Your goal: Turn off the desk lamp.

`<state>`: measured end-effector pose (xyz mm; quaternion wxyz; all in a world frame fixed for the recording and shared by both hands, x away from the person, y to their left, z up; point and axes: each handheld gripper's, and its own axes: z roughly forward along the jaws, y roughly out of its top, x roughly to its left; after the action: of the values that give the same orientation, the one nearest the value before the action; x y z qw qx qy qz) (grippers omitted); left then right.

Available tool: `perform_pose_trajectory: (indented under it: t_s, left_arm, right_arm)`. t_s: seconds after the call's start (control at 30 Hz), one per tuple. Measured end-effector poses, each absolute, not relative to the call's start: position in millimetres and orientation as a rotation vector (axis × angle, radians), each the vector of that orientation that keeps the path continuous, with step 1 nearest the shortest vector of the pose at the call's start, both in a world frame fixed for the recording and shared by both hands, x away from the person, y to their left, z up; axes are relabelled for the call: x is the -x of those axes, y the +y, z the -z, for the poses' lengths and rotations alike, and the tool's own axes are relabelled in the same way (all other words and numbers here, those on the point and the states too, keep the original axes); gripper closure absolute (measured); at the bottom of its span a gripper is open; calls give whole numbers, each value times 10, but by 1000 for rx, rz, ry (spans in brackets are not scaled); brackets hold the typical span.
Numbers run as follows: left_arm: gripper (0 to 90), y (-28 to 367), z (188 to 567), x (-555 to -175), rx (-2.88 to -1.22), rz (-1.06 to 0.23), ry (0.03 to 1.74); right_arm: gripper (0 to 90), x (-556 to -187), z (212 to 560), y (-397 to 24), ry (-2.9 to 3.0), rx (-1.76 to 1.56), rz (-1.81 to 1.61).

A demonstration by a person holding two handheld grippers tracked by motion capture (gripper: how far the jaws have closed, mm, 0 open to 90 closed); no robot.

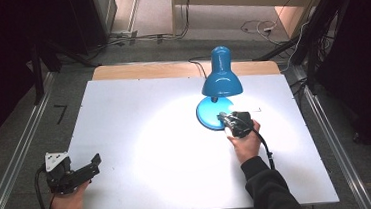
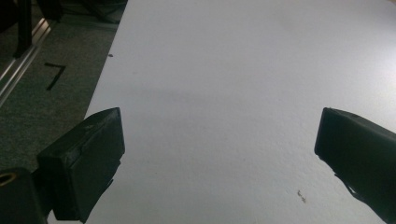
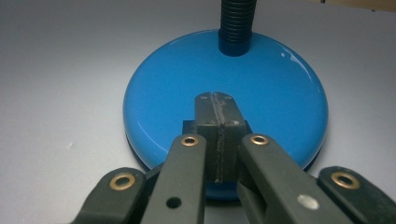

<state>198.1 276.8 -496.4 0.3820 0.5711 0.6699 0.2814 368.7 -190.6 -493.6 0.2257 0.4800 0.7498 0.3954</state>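
Where lamplight pools on the white table (image 1: 145,198): blue desk lamp (image 1: 220,79) upright toward the far right; right gripper (image 3: 215,103), jaws pressed together, on its round base; left gripper (image 1: 96,164), jaws wide apart, at near-left edge.

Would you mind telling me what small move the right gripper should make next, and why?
Probably lift the right gripper a little off the lamp base. Its jaws are shut together, tips resting on a dark block, likely the switch, on the base, and the lamp already casts a bright pool on the table. The left gripper waits open.
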Motion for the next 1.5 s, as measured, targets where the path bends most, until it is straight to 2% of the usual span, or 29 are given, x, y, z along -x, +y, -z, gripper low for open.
perform_pose_trajectory:
  t_s: [1.5]
  left_arm:
    - [21,2766,4967,-1978,-1458,-716,1708]
  right_arm:
    - [883,-3813,5007,-1817,2041,-1294,-1083]
